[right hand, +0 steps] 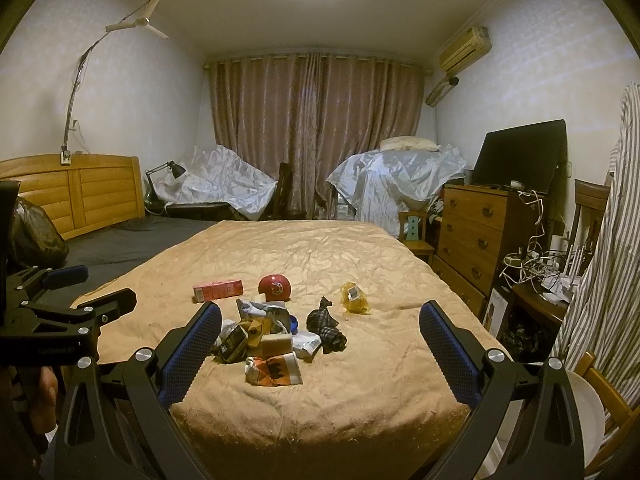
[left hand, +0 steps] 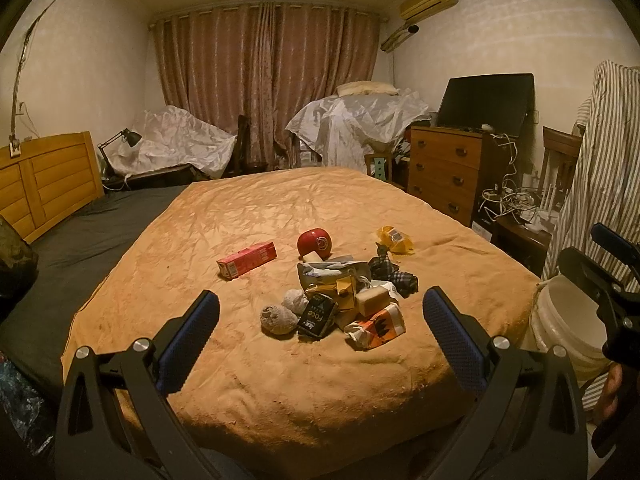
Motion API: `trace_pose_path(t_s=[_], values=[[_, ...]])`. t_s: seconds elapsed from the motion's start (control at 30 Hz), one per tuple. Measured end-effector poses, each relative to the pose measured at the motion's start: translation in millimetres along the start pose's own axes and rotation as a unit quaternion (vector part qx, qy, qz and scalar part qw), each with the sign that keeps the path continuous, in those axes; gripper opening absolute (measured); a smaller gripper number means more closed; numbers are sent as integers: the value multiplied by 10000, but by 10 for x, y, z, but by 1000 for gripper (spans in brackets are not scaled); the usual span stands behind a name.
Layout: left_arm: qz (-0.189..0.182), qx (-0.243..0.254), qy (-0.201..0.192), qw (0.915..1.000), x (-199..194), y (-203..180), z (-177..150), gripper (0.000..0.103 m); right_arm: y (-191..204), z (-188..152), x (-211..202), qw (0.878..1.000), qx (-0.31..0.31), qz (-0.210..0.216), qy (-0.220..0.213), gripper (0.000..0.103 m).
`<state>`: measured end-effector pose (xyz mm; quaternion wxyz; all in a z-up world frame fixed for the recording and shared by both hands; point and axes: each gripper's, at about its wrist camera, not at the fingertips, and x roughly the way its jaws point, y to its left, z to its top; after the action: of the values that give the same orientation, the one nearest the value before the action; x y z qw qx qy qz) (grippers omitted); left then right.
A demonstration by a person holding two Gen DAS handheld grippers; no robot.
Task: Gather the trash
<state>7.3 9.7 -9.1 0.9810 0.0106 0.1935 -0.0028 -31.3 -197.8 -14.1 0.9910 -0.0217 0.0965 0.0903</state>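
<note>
Trash (left hand: 344, 300) lies heaped on the bed (left hand: 280, 380) just ahead of our left tongs (left hand: 320, 312) and right tongs (right hand: 320, 330), both wide open and empty, probably so we can start picking, with the white bucket (left hand: 560, 320) right of them.

trash pile (left hand: 348, 300) | crumpled wrappers, cartons (heaped) | on blanket (left hand: 280, 208) | pink box (left hand: 247, 264) apart

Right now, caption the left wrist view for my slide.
Open left gripper faces a trash pile on the tan bedspread, white bucket alongside.
</note>
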Motion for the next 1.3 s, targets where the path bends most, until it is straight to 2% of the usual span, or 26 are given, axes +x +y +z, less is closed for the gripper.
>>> trace_pose_path(t_s=[1.13, 1.23, 1.27, 1.3], values=[[-11, -11, 56, 10000, 42, 31, -79, 98, 21, 8, 22, 10000, -26, 5, 45, 99], [-25, 1, 131, 9999, 91, 74, -114, 98, 45, -63, 38, 10000, -17, 35, 83, 99], [-7, 22, 185, 9998, 127, 102, -122, 98, 24, -264, 158, 9999, -19, 61, 111, 99], [31, 69, 247, 9997, 187, 132, -130, 98, 24, -314, 189, 9998, -16, 88, 154, 99]])
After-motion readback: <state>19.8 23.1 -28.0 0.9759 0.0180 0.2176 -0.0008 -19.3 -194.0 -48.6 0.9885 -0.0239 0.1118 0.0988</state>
